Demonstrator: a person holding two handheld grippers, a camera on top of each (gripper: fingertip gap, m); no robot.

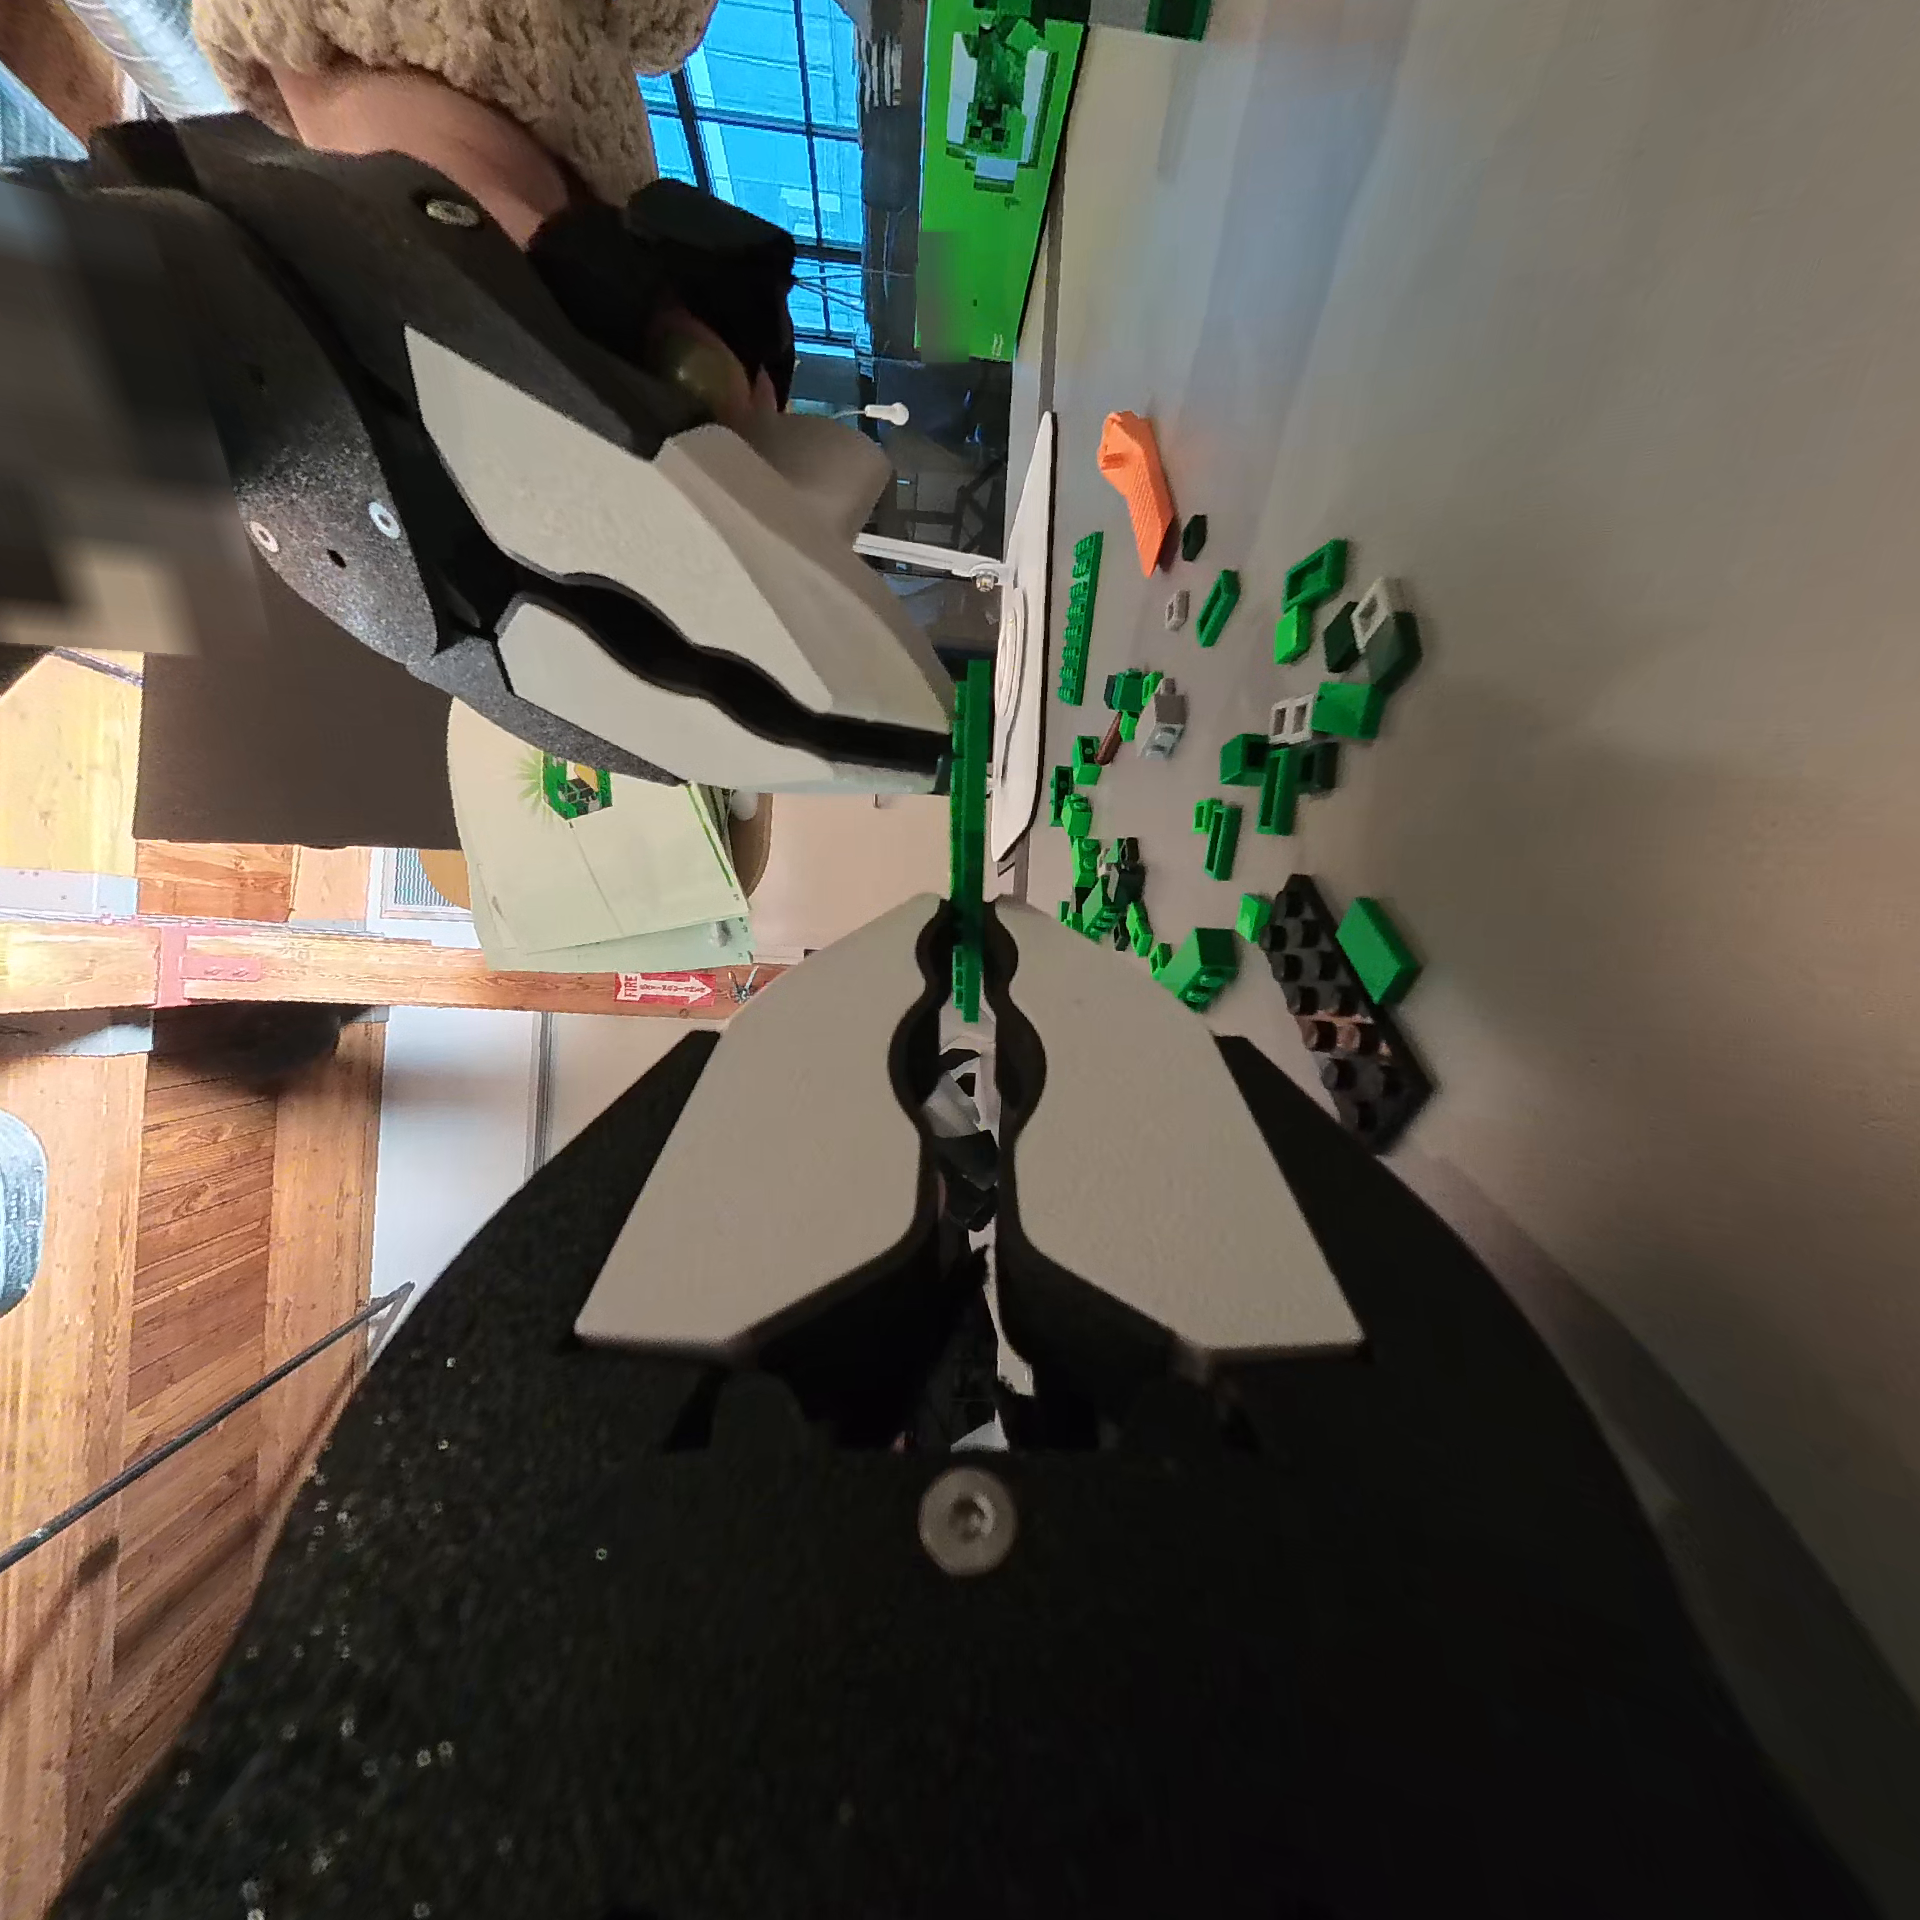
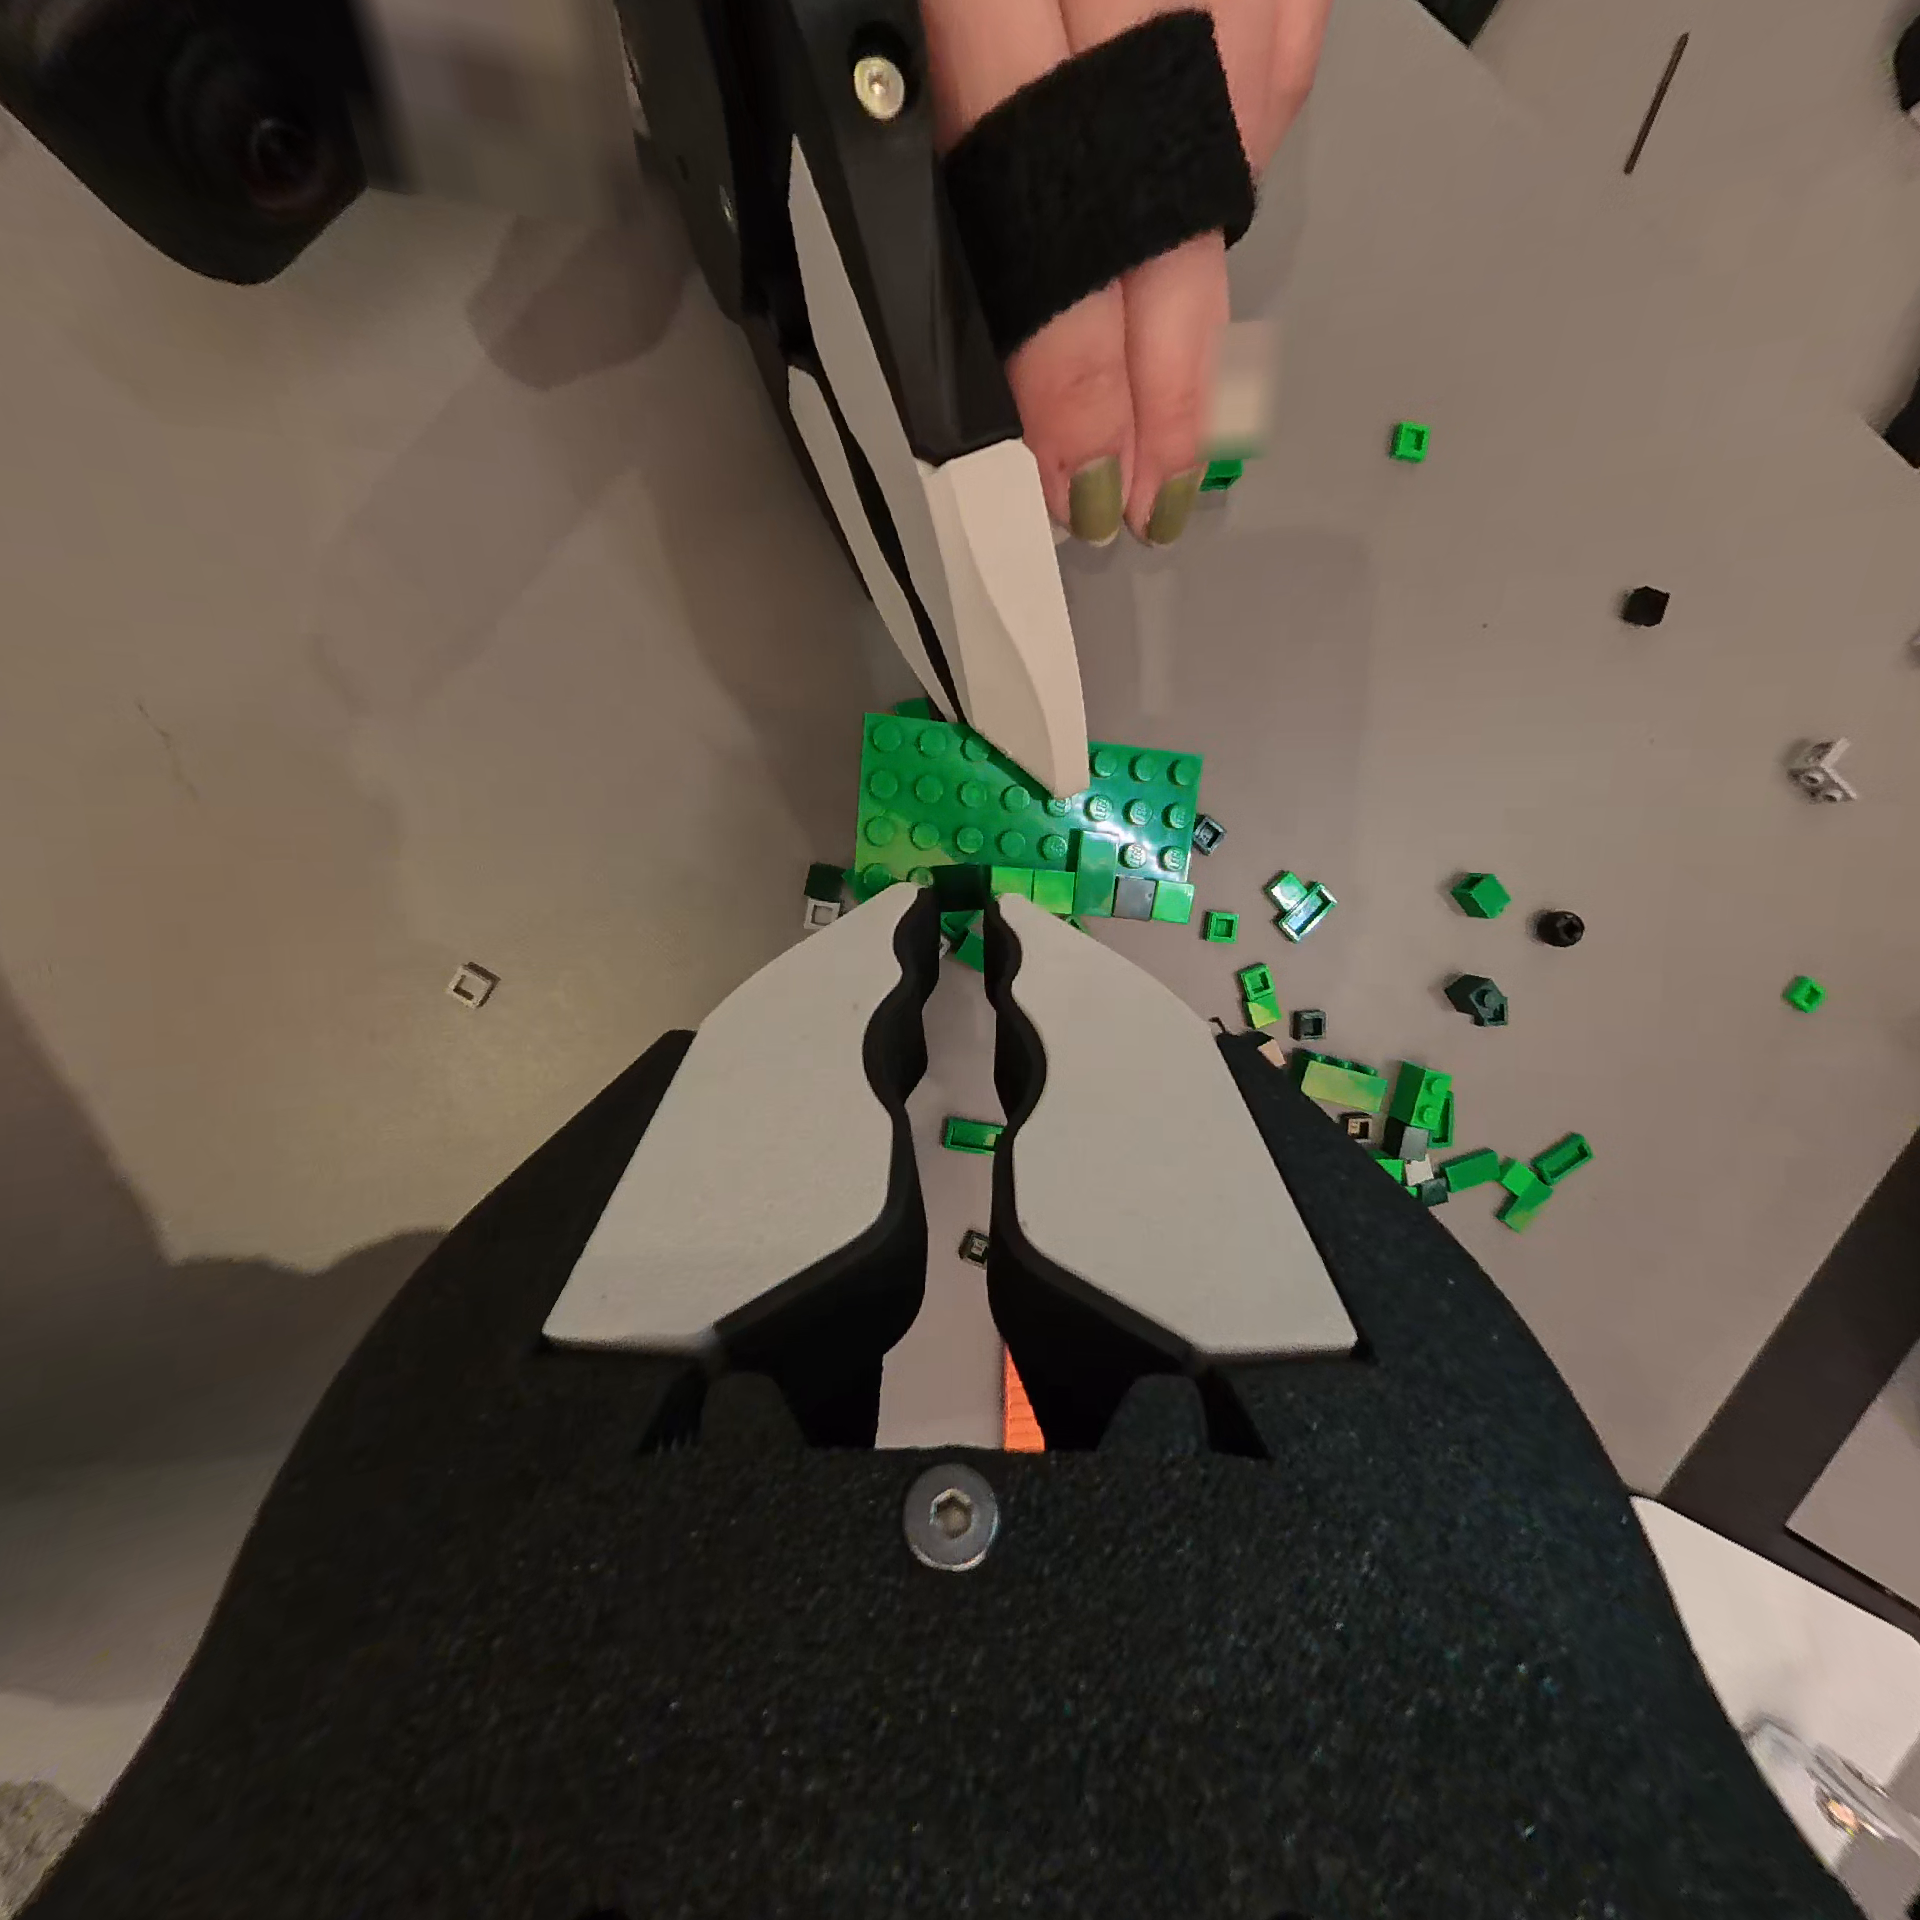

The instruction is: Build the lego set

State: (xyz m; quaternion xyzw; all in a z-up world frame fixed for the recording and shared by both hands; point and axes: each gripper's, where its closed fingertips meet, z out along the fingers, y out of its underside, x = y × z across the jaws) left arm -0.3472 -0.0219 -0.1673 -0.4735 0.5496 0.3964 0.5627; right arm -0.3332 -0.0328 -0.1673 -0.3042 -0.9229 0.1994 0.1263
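Note:
A green studded plate (image 2: 935, 800) is held up above the grey table (image 2: 416, 623). A row of green and grey tiles (image 2: 1101, 896) runs along its near edge. My left gripper (image 1: 971, 916) is shut on the plate, which shows edge-on in the left wrist view (image 1: 971, 790). In the right wrist view the left gripper (image 2: 1049, 774) comes in from above and pinches the plate's far side. My right gripper (image 2: 958, 906) is shut on a small dark green piece (image 2: 961, 883) at the plate's near edge. In the left wrist view its tips (image 1: 940, 753) touch the plate's face.
Several loose green, grey and black bricks lie on the table (image 2: 1434, 1122). An orange brick separator (image 1: 1138, 488), a black studded plate (image 1: 1340, 1023), a white flat stand (image 1: 1023, 644), a green box (image 1: 987, 177) and a booklet (image 1: 603, 862) are around. A person's hand (image 2: 1122, 395) holds the left gripper. My two grippers' fingertips are within a few centimetres of each other.

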